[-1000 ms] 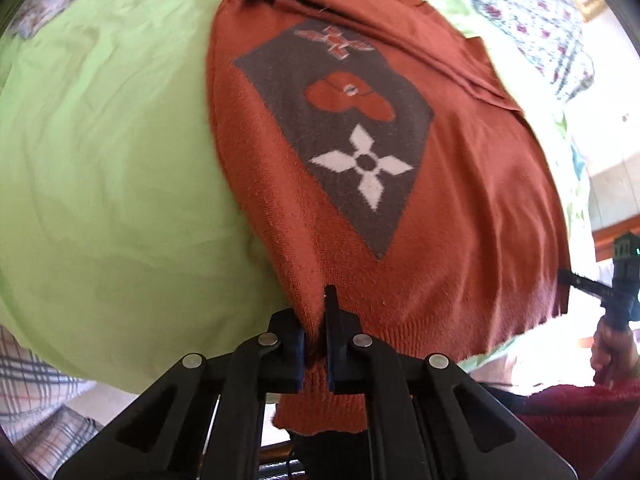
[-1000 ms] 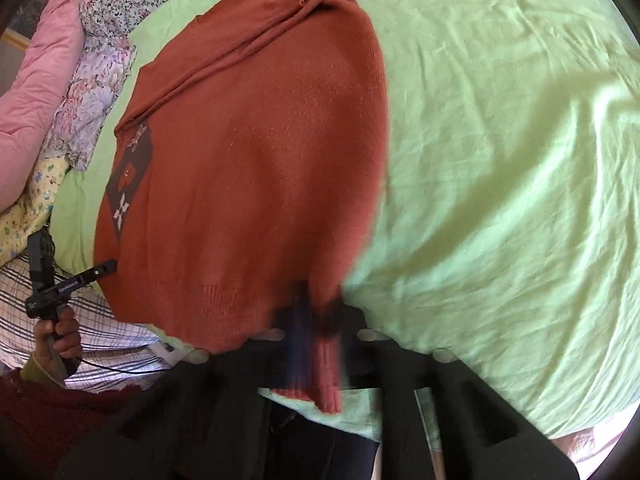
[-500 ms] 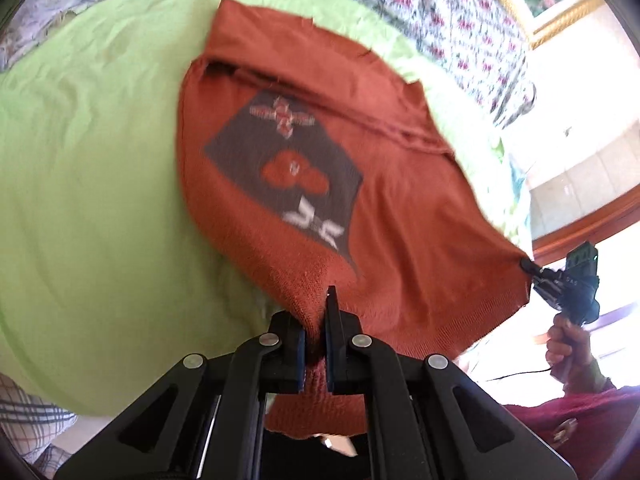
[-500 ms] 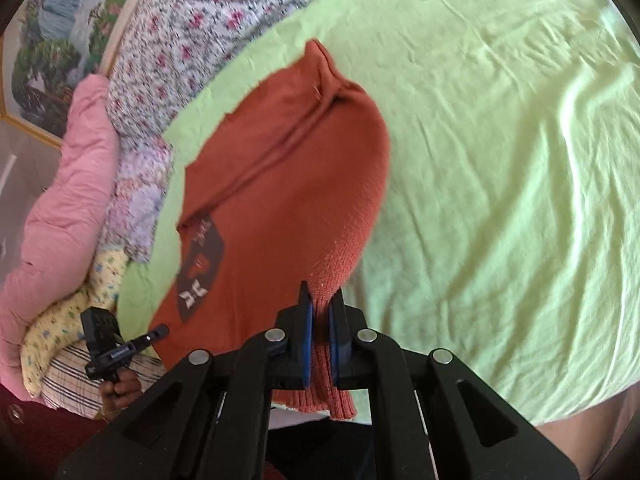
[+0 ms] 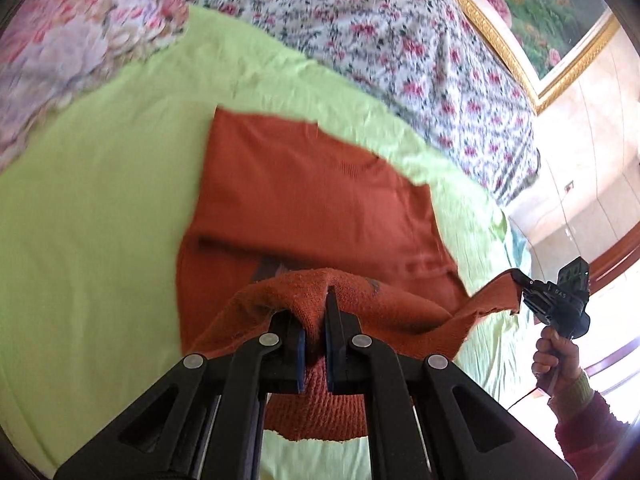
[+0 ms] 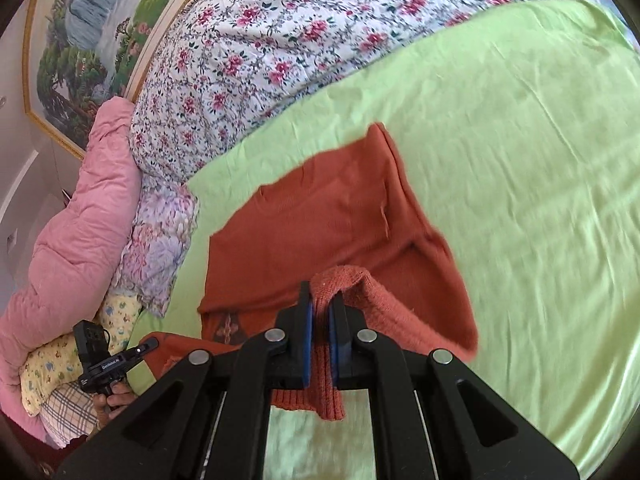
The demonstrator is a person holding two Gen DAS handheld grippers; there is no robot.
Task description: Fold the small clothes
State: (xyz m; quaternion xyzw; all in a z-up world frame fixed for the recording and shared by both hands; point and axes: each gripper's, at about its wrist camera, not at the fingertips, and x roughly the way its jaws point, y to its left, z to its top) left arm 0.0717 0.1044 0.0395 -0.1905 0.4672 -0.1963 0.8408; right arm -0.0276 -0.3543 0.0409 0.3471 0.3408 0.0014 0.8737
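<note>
A rust-orange knit sweater (image 5: 312, 200) lies on a lime green bed sheet (image 5: 88, 216), its upper part flat and its hem end lifted over it. My left gripper (image 5: 314, 312) is shut on one hem corner, held above the sweater. My right gripper (image 6: 319, 312) is shut on the other hem corner (image 6: 340, 280). The right gripper also shows in the left wrist view (image 5: 520, 280), and the left gripper in the right wrist view (image 6: 152, 344). The sweater (image 6: 320, 232) has a dark patterned patch (image 6: 226, 326), mostly hidden under the raised hem.
A floral duvet (image 6: 280, 40) lies heaped at the head of the bed. A pink quilt (image 6: 80, 240) and patterned pillows (image 6: 156, 248) lie at the left. A framed picture (image 6: 92, 32) hangs on the wall. The green sheet (image 6: 540, 200) extends to the right.
Both grippers have lifted the hem and carried it forward over the sweater toward the collar. The patterned patch is now almost covered.
</note>
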